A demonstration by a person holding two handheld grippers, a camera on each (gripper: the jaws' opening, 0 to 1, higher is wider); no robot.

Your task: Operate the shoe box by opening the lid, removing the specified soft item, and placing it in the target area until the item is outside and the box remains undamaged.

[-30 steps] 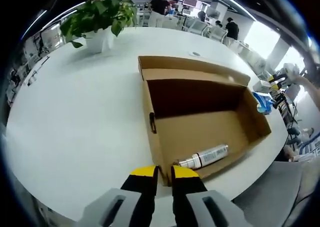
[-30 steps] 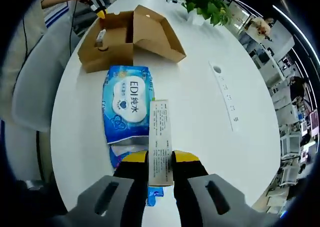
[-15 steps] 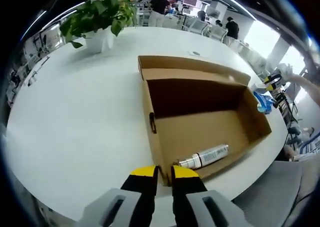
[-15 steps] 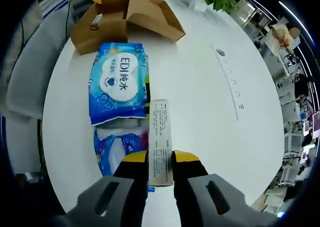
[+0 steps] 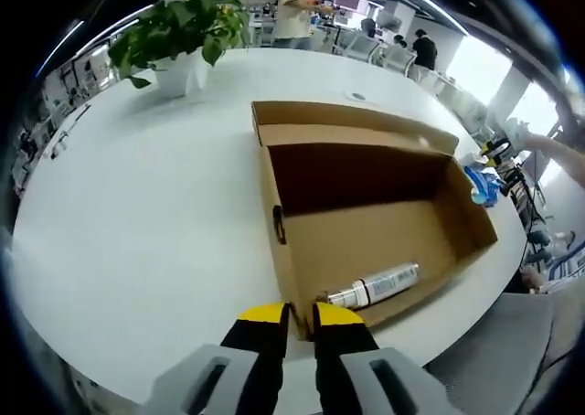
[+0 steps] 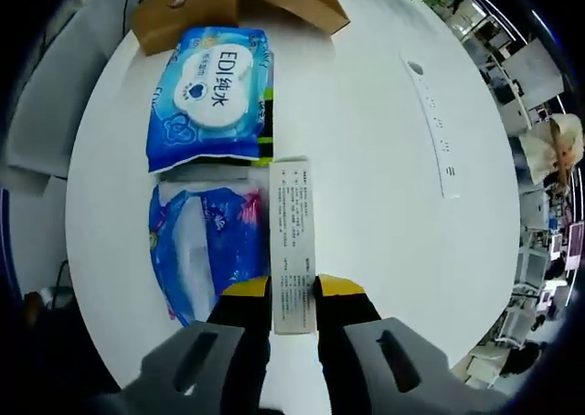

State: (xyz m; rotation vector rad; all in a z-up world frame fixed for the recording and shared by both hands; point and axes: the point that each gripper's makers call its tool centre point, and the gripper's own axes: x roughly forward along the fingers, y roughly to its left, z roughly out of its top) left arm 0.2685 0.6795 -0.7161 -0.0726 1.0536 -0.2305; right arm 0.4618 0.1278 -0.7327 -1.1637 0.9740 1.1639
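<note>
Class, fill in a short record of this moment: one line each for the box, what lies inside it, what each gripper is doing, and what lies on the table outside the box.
Box: open cardboard shoe box, lid folded back, on a white table
Inside: a white tube lying near the front wall
Left gripper: shut on the box's front edge
Right gripper: shut on a slim white carton
Outside: blue wipes pack and a second blue soft pack beside the carton
Background: potted plant

Open shoe box [image 5: 366, 214], blue soft packs [image 6: 215, 81] outside
</note>
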